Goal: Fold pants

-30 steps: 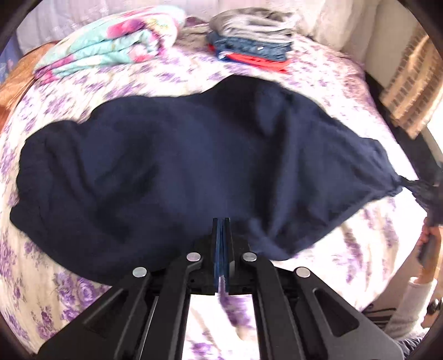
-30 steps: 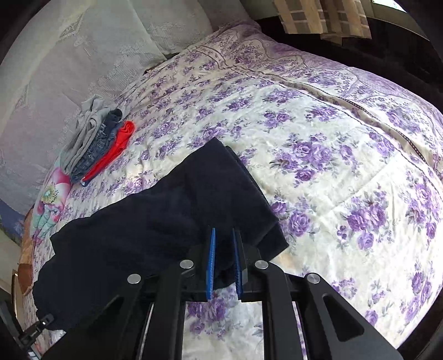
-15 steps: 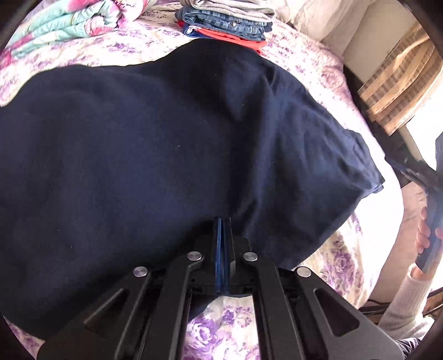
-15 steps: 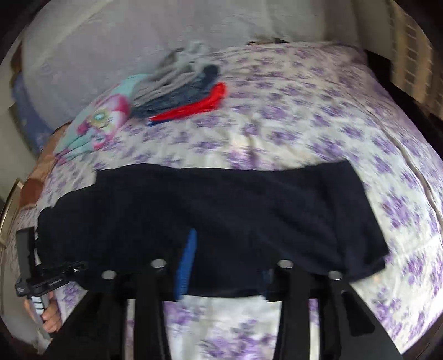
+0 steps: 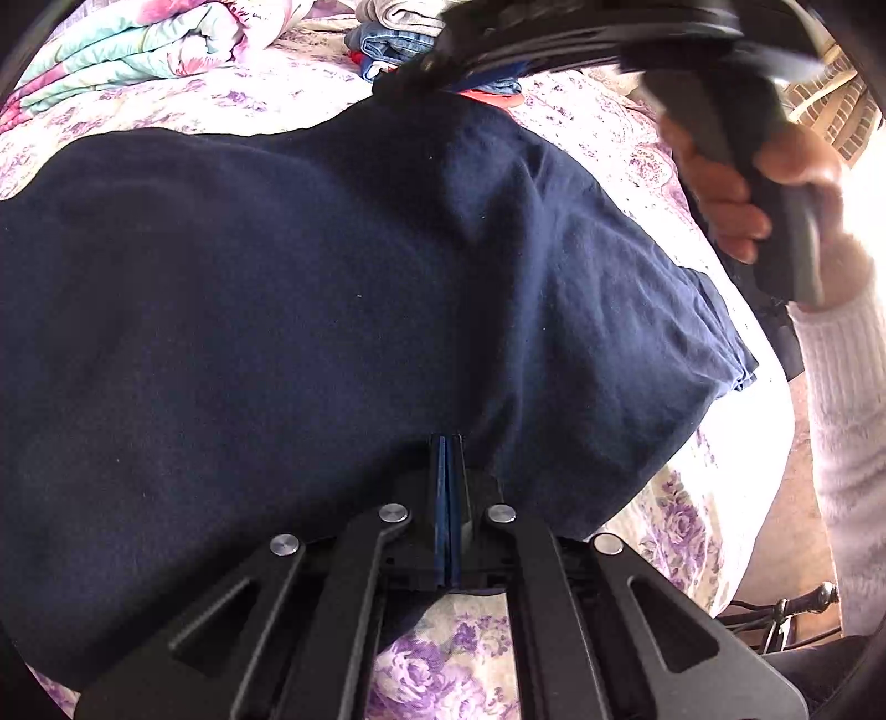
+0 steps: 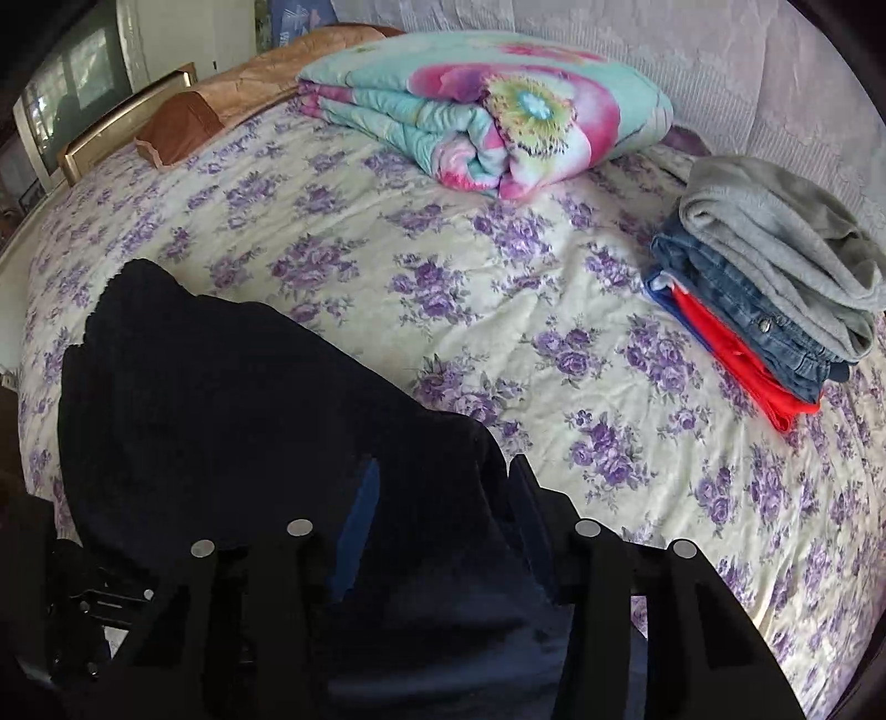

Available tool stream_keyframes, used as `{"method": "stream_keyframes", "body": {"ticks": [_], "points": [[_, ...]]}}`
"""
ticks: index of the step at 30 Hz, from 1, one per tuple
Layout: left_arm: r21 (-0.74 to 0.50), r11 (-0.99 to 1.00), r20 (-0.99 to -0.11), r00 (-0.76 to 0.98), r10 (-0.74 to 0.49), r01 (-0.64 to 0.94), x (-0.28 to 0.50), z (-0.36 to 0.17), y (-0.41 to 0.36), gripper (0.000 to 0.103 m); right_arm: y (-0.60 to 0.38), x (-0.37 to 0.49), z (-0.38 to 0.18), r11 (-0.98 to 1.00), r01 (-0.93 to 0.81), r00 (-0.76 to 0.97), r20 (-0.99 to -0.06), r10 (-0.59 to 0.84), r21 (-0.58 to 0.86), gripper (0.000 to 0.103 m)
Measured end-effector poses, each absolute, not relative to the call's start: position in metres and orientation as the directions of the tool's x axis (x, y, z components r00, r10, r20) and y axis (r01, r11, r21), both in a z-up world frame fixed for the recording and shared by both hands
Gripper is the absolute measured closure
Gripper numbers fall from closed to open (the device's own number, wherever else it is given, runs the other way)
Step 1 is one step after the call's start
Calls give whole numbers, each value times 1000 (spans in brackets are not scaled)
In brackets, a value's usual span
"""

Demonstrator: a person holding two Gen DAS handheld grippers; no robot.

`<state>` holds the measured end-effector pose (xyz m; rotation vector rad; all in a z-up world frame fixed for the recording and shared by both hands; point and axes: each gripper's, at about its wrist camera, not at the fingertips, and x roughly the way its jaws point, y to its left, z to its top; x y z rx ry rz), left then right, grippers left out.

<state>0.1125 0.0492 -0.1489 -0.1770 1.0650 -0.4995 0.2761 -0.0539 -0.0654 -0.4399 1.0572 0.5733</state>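
Note:
The navy pants lie spread across the flowered bedspread. My left gripper is shut on their near edge, low over the bed. A hand in a white sleeve carries my right gripper blurred across the top of the left wrist view. From its own camera, my right gripper hangs over the far edge of the pants. Its jaws are closing, with dark cloth showing between the fingers, and the pads press on nothing that I can see.
A folded floral quilt lies at the back of the bed. A stack of folded clothes, grey over denim over red, sits at the right. A brown pillow and a gold-framed bed end are at the far left.
The right gripper let go of the pants' right end, widened its jaws and swept across above the pants towards the folded stack. The left gripper sank a little, still shut on the near edge.

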Motion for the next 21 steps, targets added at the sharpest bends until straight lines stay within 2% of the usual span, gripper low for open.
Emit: {"method": "stream_keyframes", "body": {"ticks": [1, 2, 3, 4, 8, 12, 14, 16, 18, 21], "points": [[-374, 875, -792, 385, -474, 307, 113, -149, 49, 101, -54, 280, -71, 780, -624, 351, -909, 226, -47, 73], [-374, 875, -792, 384, -474, 308, 112, -149, 50, 101, -56, 284, -76, 785, -619, 331, -915, 233, -24, 80], [-374, 874, -793, 383, -474, 310, 112, -149, 49, 101, -57, 285, -81, 789, -615, 311, -917, 249, 6, 94], [-375, 874, -793, 381, -476, 310, 111, -148, 53, 101, -58, 285, -83, 791, -611, 310, -912, 267, 23, 100], [-367, 885, -814, 363, -454, 285, 115, -145, 50, 101, -55, 288, -78, 837, -546, 427, -871, 242, -35, 101], [-312, 912, -847, 357, -394, 265, 135, -141, 38, 101, -49, 319, -94, 866, -500, 404, -889, 214, -19, 101], [-360, 897, -835, 339, -433, 257, 145, -146, 42, 101, -44, 329, -126, 863, -504, 362, -913, 188, -22, 101], [-425, 872, -814, 319, -485, 241, 150, -150, 51, 101, -44, 328, -132, 862, -507, 415, -884, 216, -27, 100], [-478, 849, -794, 302, -527, 225, 153, -152, 58, 101, -49, 328, -131, 859, -511, 402, -881, 248, 9, 95], [-468, 855, -806, 290, -516, 221, 152, -146, 59, 102, -66, 325, -115, 875, -483, 412, -875, 255, 28, 72]]}}
